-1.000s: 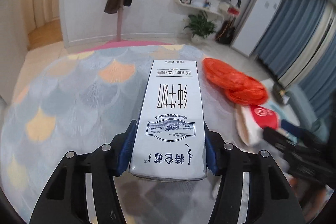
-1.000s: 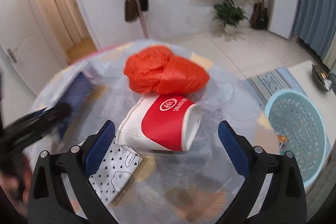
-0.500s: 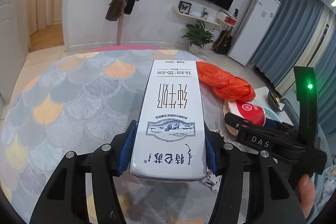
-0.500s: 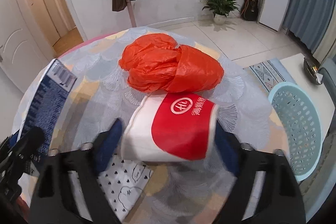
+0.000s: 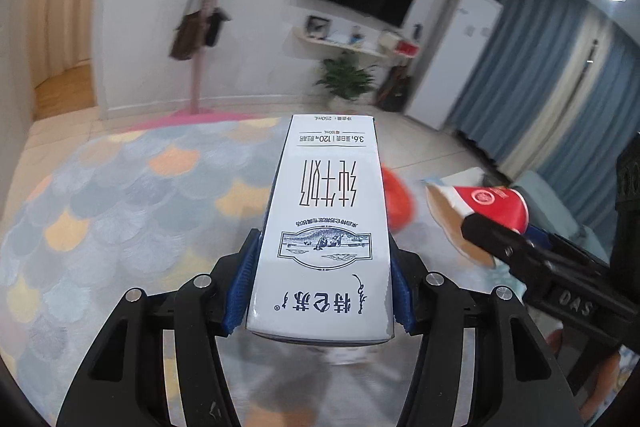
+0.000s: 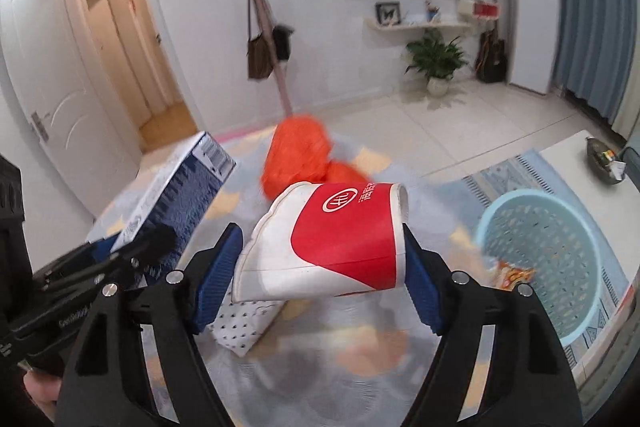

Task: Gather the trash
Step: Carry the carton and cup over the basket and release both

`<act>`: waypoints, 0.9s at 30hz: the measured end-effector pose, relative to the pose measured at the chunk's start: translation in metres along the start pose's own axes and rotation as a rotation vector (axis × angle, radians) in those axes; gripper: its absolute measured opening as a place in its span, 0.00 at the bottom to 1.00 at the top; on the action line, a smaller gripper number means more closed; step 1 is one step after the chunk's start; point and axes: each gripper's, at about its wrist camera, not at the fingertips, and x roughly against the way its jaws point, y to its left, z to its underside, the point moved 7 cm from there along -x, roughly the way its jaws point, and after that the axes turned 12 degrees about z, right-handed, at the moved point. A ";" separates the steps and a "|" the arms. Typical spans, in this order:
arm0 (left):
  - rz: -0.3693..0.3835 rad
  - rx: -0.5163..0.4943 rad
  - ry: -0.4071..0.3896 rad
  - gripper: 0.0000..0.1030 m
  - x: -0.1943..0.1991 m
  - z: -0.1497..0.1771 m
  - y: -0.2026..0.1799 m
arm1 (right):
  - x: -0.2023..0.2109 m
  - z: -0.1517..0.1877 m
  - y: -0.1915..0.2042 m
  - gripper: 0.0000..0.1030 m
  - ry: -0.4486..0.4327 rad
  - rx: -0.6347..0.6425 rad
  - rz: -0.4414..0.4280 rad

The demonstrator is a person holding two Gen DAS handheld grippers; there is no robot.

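Observation:
My left gripper (image 5: 320,283) is shut on a white milk carton (image 5: 324,219) with blue sides, held above the round table; the carton also shows in the right wrist view (image 6: 176,199). My right gripper (image 6: 320,271) is shut on a red and white paper cup (image 6: 328,247) lying on its side and lifted off the table; the cup also shows in the left wrist view (image 5: 480,207). A crumpled orange plastic bag (image 6: 300,155) lies on the table behind the cup.
The table has a scale-patterned cloth (image 5: 120,195). A white dotted paper (image 6: 244,319) lies under the cup. A light blue perforated basket (image 6: 544,247) stands on the floor to the right, with a colourful wrapper (image 6: 512,275) at its rim.
My right gripper has shut on the paper cup and lifted it off the table. My left gripper has risen with the milk carton.

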 end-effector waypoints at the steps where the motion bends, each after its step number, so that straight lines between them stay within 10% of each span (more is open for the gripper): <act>1: 0.032 -0.008 0.000 0.53 -0.002 -0.001 -0.009 | 0.005 -0.004 -0.009 0.70 -0.017 -0.014 0.008; 17: 0.213 -0.183 0.093 0.53 -0.087 -0.008 -0.151 | -0.003 -0.005 -0.205 0.71 0.001 -0.306 0.197; 27: 0.262 -0.222 0.261 0.53 -0.170 0.016 -0.203 | -0.084 0.052 -0.287 0.71 0.280 -0.534 0.123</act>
